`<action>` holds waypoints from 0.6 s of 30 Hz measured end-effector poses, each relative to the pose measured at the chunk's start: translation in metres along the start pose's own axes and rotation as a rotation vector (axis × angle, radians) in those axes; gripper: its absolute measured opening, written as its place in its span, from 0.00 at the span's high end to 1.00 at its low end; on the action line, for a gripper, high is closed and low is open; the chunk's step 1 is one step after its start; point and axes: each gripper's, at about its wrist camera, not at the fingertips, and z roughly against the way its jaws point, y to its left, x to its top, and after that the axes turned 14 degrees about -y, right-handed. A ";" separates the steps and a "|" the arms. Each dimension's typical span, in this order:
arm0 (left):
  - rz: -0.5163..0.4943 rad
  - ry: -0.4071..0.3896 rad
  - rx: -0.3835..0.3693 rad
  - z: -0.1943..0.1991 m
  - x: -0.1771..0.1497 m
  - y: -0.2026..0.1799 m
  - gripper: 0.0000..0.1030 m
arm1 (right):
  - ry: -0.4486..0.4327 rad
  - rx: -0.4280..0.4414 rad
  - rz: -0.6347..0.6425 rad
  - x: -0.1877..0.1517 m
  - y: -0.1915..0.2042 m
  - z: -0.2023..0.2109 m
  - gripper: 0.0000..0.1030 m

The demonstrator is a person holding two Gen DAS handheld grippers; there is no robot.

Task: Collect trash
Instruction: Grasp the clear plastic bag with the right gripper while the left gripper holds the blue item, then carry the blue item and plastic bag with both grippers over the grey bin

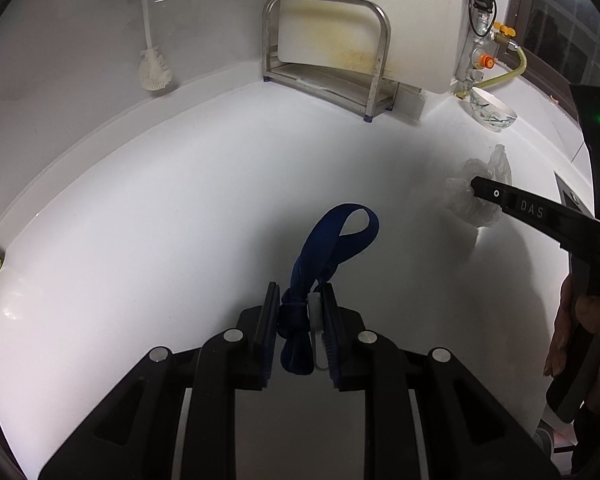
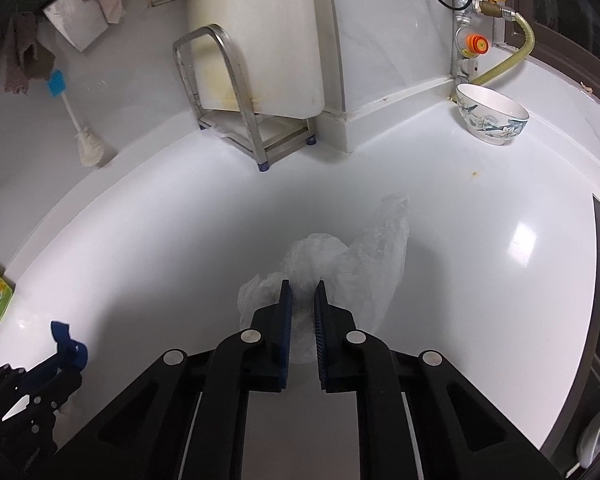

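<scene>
Trash sat in both your grippers. Your left gripper (image 1: 300, 300) was clamped narrow on a blue strap (image 1: 332, 240) with a small white clip (image 1: 315, 308) — its loop stood toward twelve o'clock. Your right gripper (image 2: 303, 292) had closed on a crumpled clear plastic bag (image 2: 340, 264) lying on the white counter (image 2: 480, 240). Farther off, at two o'clock, stood a flowered bowl (image 2: 490, 114); at eleven, a steel rack (image 2: 236, 120) — and at ten, a bottle brush (image 2: 74, 120).

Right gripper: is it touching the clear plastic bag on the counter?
Touching. The right wrist view shows the right gripper with both fingers closed on a fold of the plastic bag, no gap visible.
</scene>
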 end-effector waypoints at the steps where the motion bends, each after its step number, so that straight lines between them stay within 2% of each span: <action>1: -0.001 -0.003 -0.003 0.002 0.000 -0.001 0.80 | -0.003 0.005 -0.002 0.000 0.001 0.005 0.90; 9: -0.010 -0.029 -0.028 0.025 -0.002 -0.007 0.80 | -0.032 0.024 -0.023 -0.008 0.002 0.049 0.90; 18: 0.002 -0.048 -0.035 0.065 -0.010 -0.016 0.80 | -0.045 0.004 -0.055 -0.034 -0.006 0.112 0.90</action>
